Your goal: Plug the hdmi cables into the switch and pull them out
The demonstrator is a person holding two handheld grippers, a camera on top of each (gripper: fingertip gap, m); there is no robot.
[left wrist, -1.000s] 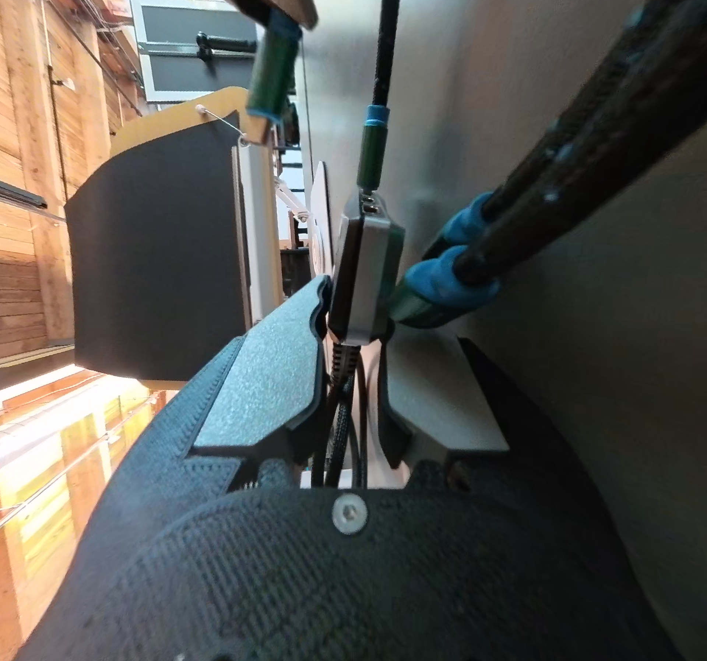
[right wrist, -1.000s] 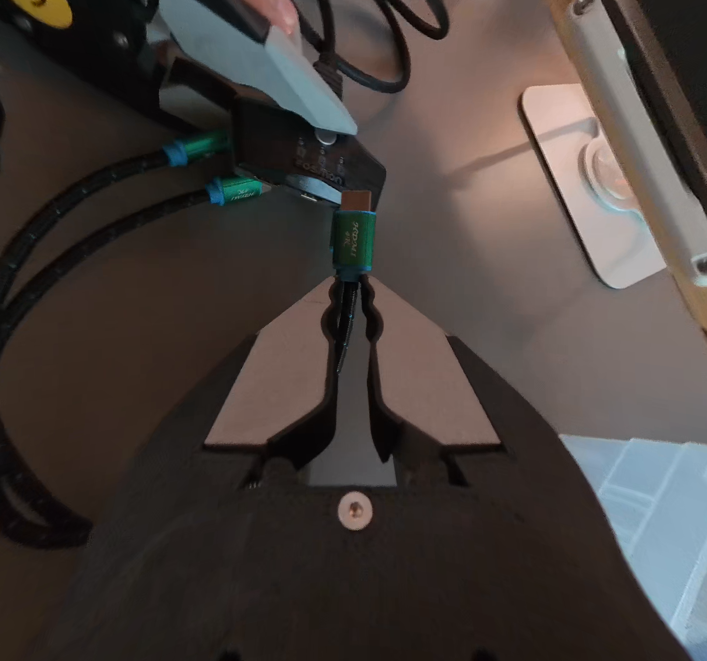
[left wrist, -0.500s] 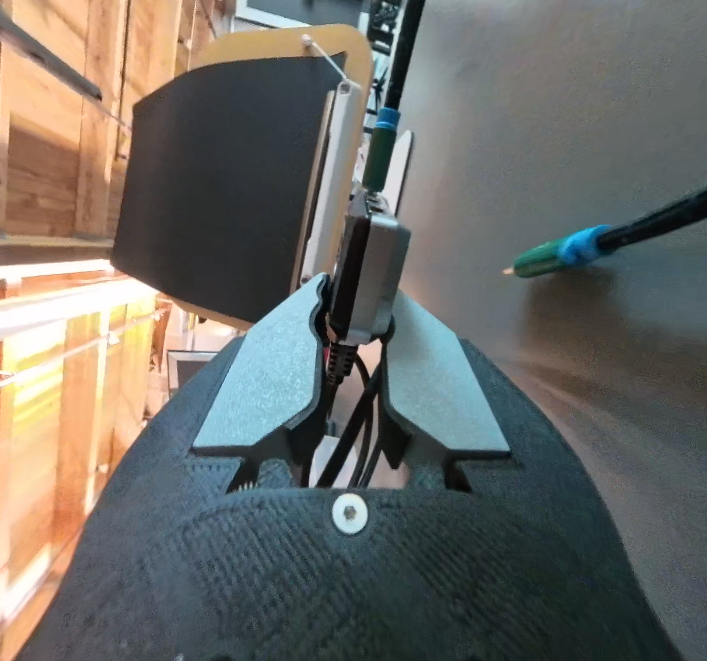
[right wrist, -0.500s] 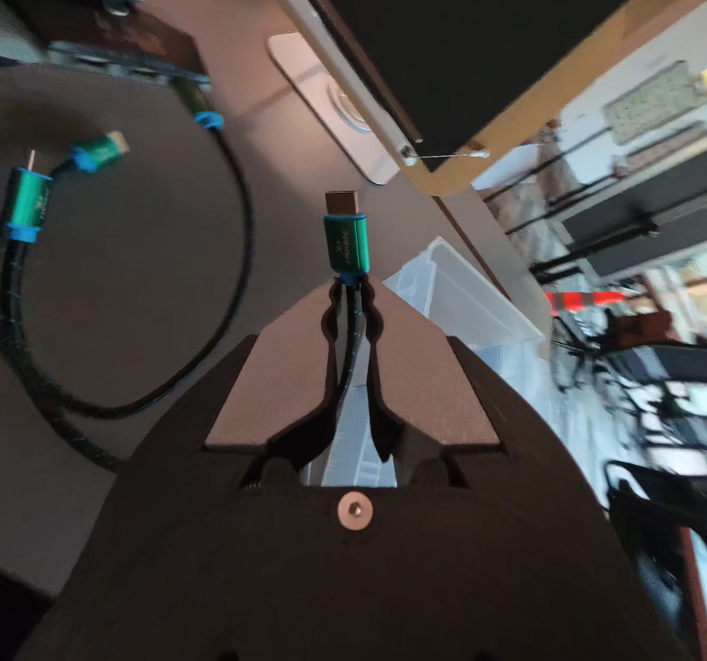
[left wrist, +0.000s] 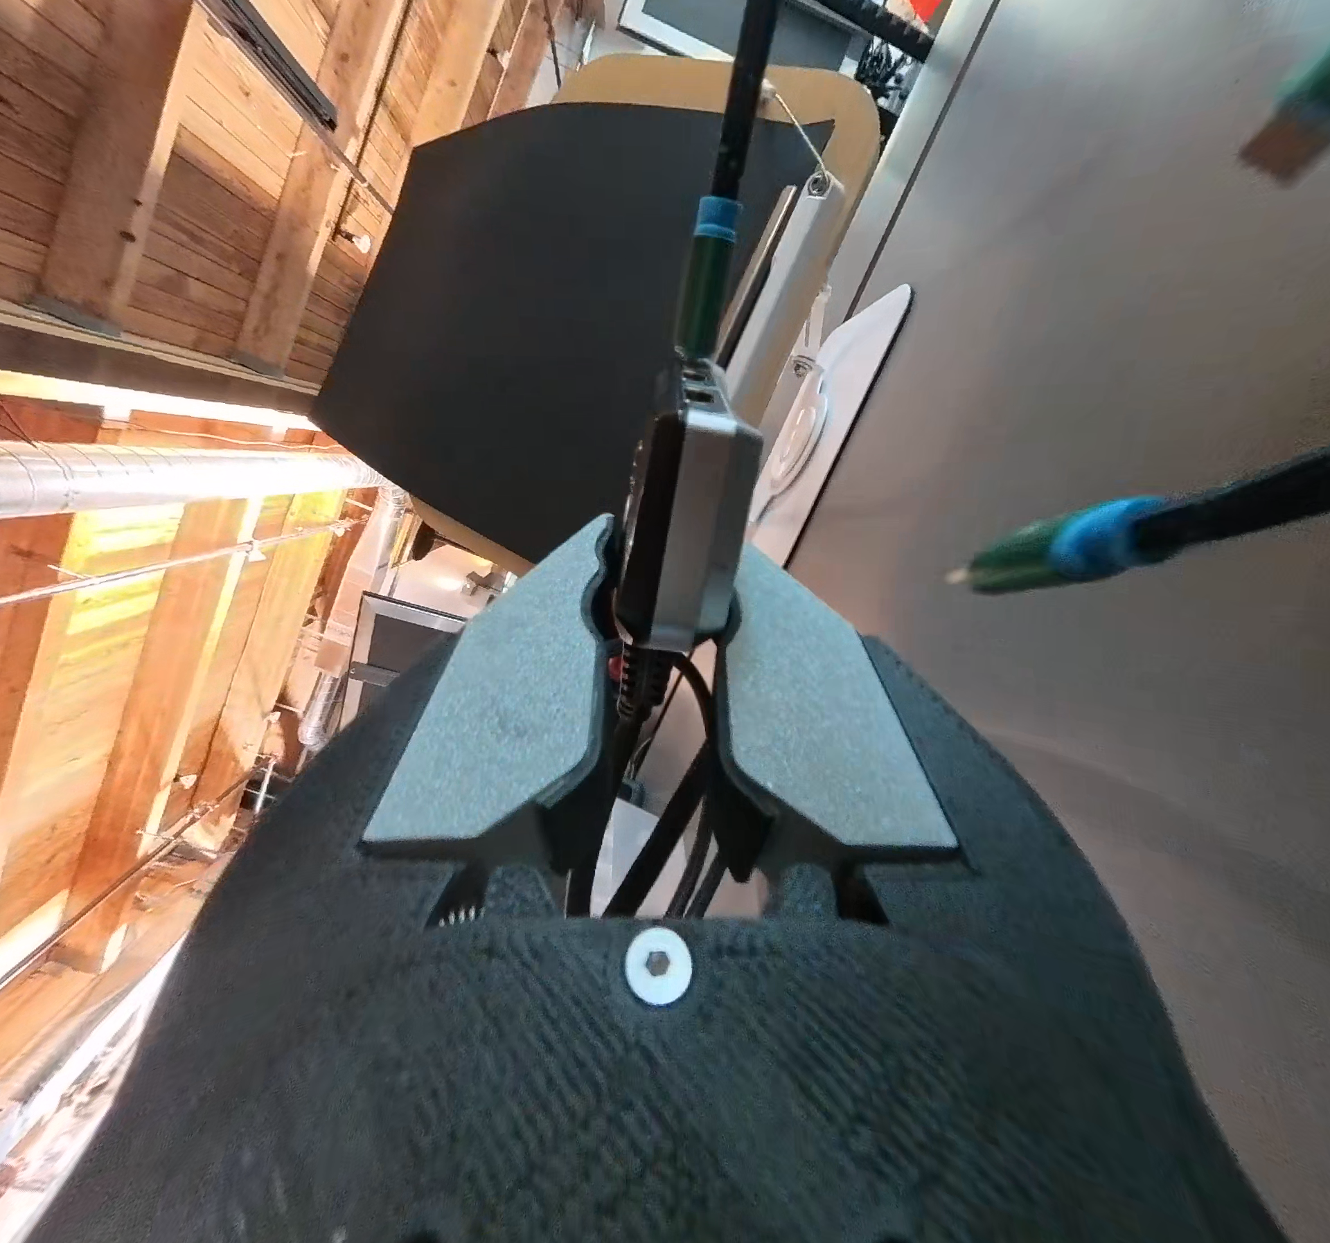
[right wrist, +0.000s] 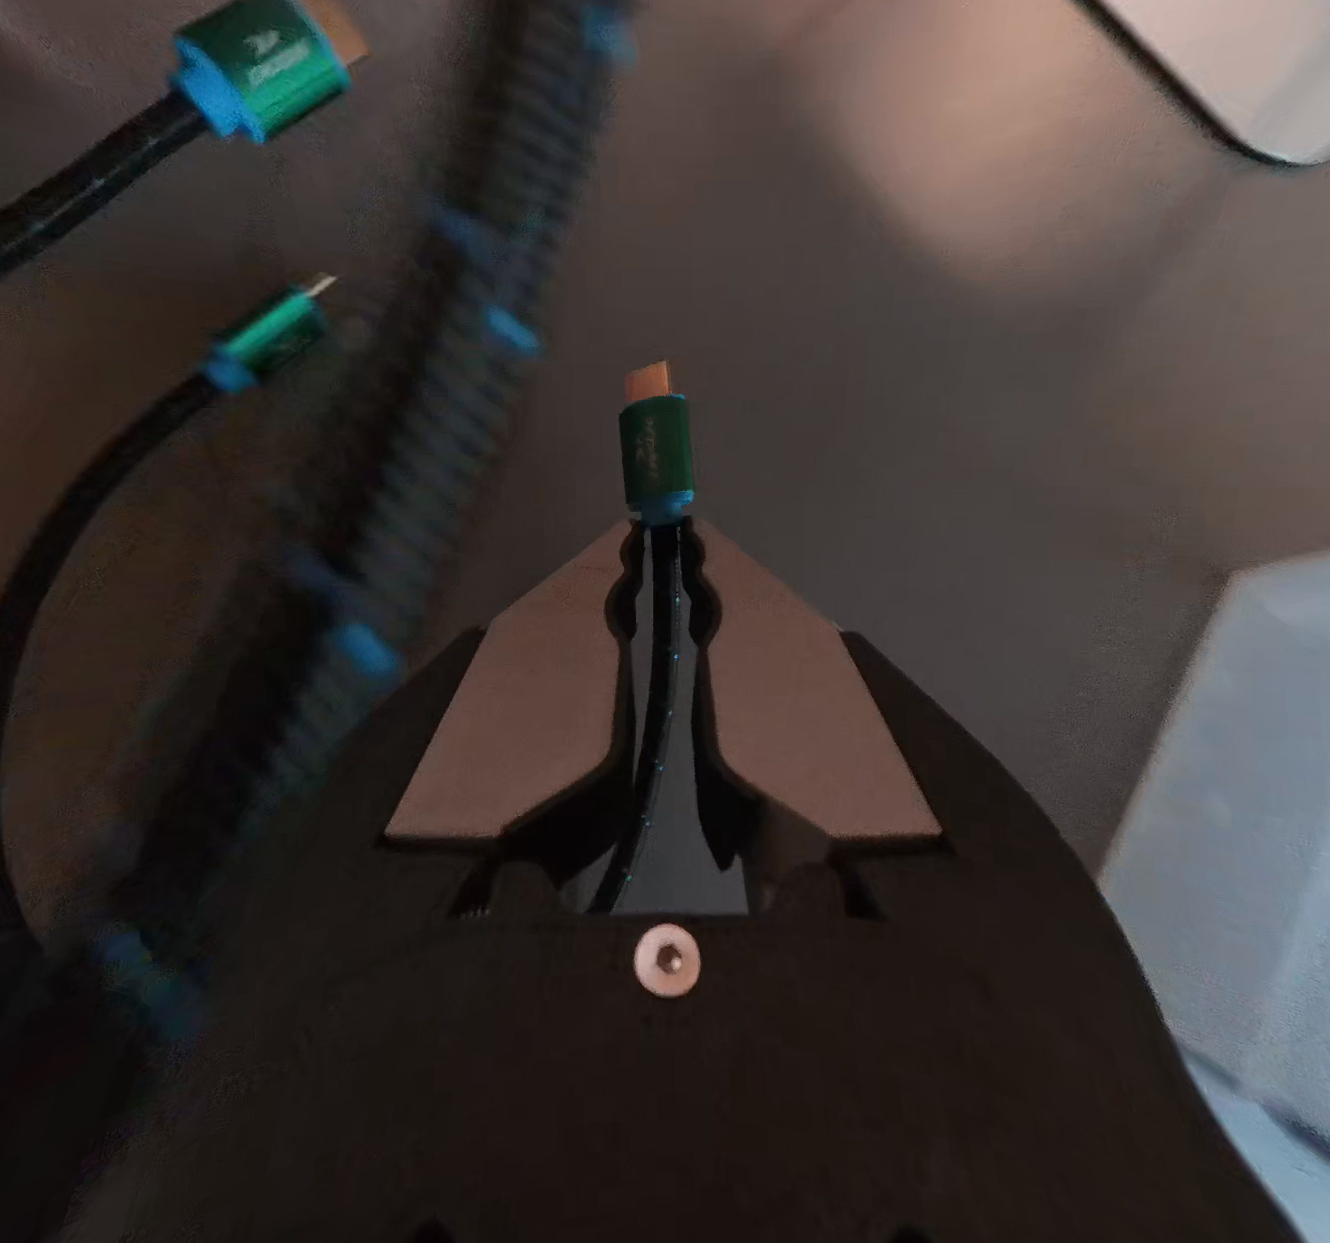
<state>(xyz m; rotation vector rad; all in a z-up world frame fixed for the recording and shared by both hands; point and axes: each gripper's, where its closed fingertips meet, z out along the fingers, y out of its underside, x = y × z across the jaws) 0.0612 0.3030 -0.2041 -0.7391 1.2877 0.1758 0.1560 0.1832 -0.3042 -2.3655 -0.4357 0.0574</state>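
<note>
Left wrist view first: the left claw (left wrist: 673, 586) is clamped on the slim grey metal switch box (left wrist: 694, 525), a finger pressed to each broad face, holding it up off the grey desk (left wrist: 1079, 705) on edge. One green-shelled HDMI plug with a blue collar (left wrist: 705, 287) sits in the switch's far end, its black braided cable running up out of frame. A second ago two more plugs stood in the switch's desk-facing side; now that side is bare, and one loose green plug (left wrist: 1022, 557) lies out toward the right, with another blurred at the top right corner. Over to the right wrist view: the right claw (right wrist: 662, 532) is nipped onto a black braided cable (right wrist: 658, 669) just behind its blue collar, so the green plug with the copper tip (right wrist: 653, 446) juts forward, clear of everything and well away from the switch, which is gone from this view. Two freed plugs (right wrist: 263, 61) rest near the desk's left edge. So the pulling-out looks nearly done, with one plug left seated.
</note>
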